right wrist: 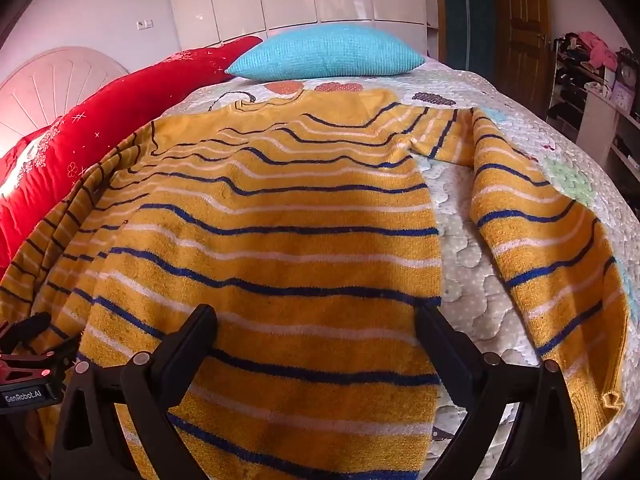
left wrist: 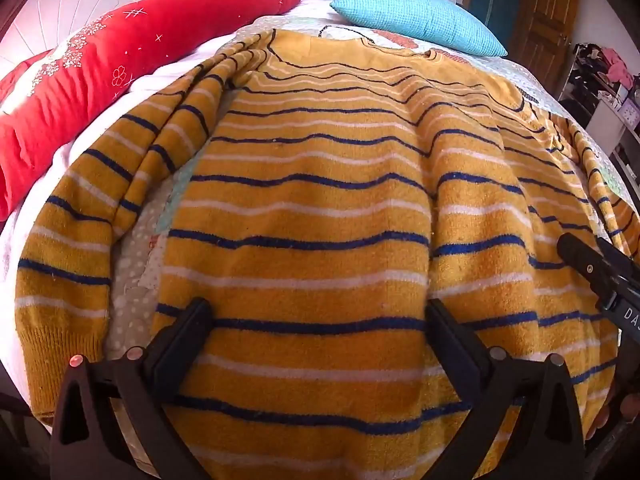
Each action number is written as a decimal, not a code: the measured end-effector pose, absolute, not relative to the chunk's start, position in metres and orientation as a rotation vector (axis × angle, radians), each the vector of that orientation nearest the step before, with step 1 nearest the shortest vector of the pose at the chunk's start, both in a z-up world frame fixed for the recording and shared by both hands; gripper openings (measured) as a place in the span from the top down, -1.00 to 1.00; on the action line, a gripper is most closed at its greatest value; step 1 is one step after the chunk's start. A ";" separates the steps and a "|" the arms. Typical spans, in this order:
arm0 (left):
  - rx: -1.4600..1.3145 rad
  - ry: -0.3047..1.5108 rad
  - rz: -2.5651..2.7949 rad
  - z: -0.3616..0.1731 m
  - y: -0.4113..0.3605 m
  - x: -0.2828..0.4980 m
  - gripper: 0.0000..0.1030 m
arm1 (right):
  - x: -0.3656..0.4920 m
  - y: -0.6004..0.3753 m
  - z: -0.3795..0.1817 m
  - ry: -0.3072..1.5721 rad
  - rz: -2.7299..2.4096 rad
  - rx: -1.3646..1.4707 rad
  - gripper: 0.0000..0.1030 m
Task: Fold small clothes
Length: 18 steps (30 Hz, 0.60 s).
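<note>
A mustard-yellow sweater [left wrist: 312, 208] with blue and white stripes lies spread flat on the bed, hem toward me, collar at the far end. Its left sleeve [left wrist: 64, 264] runs down the left side. In the right wrist view the sweater [right wrist: 280, 240] shows with its right sleeve [right wrist: 552, 256] lying apart on the quilt. My left gripper [left wrist: 318, 312] is open, its fingers wide over the lower left part of the body. My right gripper [right wrist: 316, 320] is open over the lower right part, and it also shows at the right edge of the left wrist view [left wrist: 600, 272]. Neither holds anything.
The bed has a pale patterned quilt [right wrist: 472, 264]. A long red pillow [left wrist: 120, 64] lies along the left side and a turquoise cushion [right wrist: 328, 56] at the far end. A white headboard [right wrist: 56, 84], white wardrobes, a wooden door [right wrist: 520, 28] and cluttered shelves [right wrist: 592, 76] stand beyond.
</note>
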State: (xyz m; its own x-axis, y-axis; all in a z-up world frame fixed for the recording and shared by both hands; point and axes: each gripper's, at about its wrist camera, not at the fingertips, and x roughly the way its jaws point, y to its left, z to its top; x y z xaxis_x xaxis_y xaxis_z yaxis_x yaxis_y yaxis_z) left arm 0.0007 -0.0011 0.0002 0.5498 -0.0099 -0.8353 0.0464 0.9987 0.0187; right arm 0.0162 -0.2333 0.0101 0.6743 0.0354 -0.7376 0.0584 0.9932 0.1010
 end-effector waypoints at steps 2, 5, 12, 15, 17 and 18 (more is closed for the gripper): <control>0.032 0.992 -0.030 0.001 -0.006 0.000 -1.00 | 0.017 -0.236 0.012 0.819 -0.005 0.145 -0.96; 0.042 0.999 -0.021 0.004 -0.010 0.004 -1.00 | 0.011 -0.241 0.010 0.792 0.007 0.161 -0.96; 0.033 0.931 -0.029 0.003 -0.003 -0.006 -1.00 | 0.014 -0.234 0.014 0.803 -0.005 0.145 -0.96; 0.043 0.917 -0.028 0.001 -0.005 -0.007 -1.00 | 0.015 -0.232 0.012 0.806 -0.016 0.128 -0.96; 0.049 0.912 -0.030 0.001 -0.006 -0.007 -1.00 | 0.016 -0.230 0.012 0.810 -0.021 0.121 -0.96; 0.049 0.904 -0.031 -0.001 -0.007 -0.009 -1.00 | 0.016 -0.231 0.012 0.813 -0.022 0.117 -0.96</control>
State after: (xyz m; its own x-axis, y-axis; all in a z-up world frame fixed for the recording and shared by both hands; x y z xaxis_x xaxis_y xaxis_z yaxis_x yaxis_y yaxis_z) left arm -0.0093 -0.0065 -0.0010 0.6183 -0.0062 -0.7859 0.0473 0.9985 0.0293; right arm 0.0163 -0.2305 0.0117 0.6873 0.0253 -0.7259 0.0648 0.9933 0.0959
